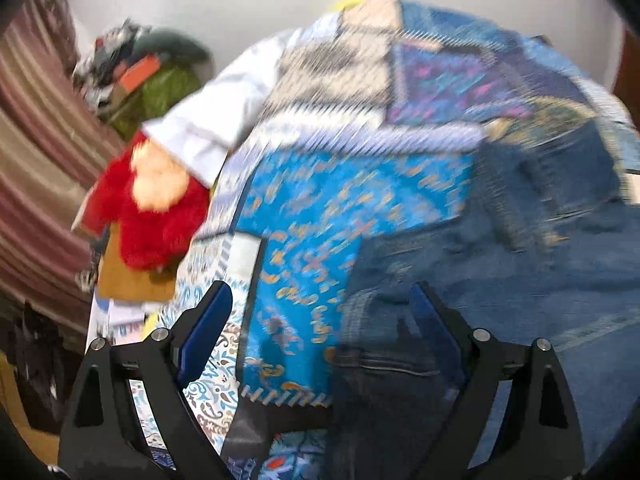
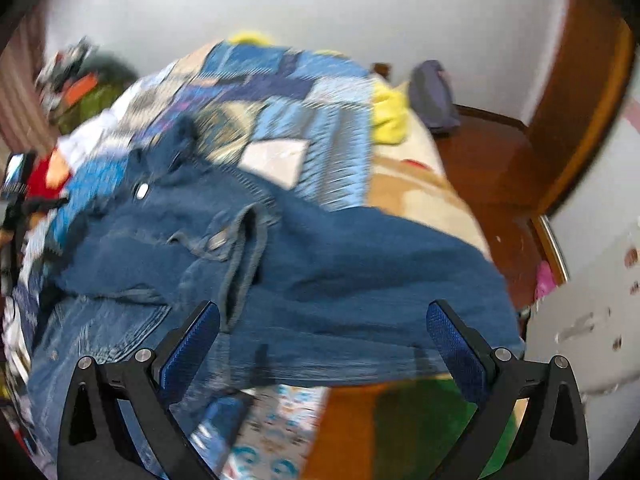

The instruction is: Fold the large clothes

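Hovering both claws (image 1: 320, 320) (image 2: 324, 332) spread wide, empty; your denim jacket (image 2: 320, 272) overhangs bed edge, may slide off.

The jeans (image 2: 340, 264) are matt blue denim with a shiny metal button (image 2: 142, 191). The quilt (image 1: 360, 200) is printed patchwork cloth. The toy (image 1: 156, 216) is fuzzy red plush. The headboard (image 2: 576, 112) is glossy wood. Gripper pads (image 2: 188, 354) look textured blue rubber.

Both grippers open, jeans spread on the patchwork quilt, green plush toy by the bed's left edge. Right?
Not quite: the plush toy is red, as the left wrist view shows. The rest holds: left gripper and right gripper open, jeans on the patchwork quilt.
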The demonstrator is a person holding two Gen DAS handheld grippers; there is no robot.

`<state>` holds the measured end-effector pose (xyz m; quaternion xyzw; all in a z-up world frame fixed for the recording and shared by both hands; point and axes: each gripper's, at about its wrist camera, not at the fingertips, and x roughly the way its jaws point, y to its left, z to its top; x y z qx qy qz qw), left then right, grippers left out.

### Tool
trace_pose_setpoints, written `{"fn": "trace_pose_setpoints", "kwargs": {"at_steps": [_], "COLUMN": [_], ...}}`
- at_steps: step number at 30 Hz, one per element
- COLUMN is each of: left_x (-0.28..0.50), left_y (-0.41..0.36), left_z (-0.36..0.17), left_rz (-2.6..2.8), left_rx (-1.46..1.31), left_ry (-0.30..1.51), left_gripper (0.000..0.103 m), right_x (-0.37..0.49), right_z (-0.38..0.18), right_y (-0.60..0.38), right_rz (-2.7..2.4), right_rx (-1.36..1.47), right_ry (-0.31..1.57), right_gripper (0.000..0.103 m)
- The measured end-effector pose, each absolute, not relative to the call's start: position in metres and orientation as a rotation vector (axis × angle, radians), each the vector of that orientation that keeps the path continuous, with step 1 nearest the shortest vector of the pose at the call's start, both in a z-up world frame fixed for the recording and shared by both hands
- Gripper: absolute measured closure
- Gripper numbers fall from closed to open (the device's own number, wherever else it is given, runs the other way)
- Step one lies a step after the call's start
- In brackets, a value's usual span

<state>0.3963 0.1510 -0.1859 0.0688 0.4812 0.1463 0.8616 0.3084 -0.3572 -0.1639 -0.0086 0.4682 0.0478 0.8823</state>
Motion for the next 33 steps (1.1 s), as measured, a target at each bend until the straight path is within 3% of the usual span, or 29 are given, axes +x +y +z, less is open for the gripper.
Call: {"fn": "trace_pose_setpoints", "kwargs": {"at_steps": [9,24,27,30,32,33], "left_x": [0.378,0.4,0.402,0.404,0.406,0.406], "left_y": [0.035,-0.129,-0.144,-0.151,-0.151,-0.15], "left_z": [-0.147,-0.233,-0.239,-0.242,-0.243,-0.242], "left_rz": [-0.011,-0.308,-0.321,-0.314,-0.315,-0.317], "left_rx": [0.129,0.137,0.149,0.159,0.155,0.148], "left_ry": [0.941,1.143,1.145,1.137,1.139,1.141], "left_gripper": [0.006,0.006,0.006,0.006,0.006,0.006], "right_x": [0.291,0.3,0.31,0.323,0.329,0.334], "right_z": [-0.178,-0.296,-0.304,-0.312,-0.313,-0.314], "right_y": [-0.478,-0.583,-0.585,-0.587,-0.59,-0.592], "right_rz": [-0.056,-0.114,-0.122,-0.154,-0.18,-0.192], "right_rx": [0.313,0.902,0.903,0.928,0.94,0.944], "right_ry": [1.007,1.086,1.066,1.053,1.03,1.022], "right_gripper": [0.0,0.002,0.009,0.022,0.047,0.055]}}
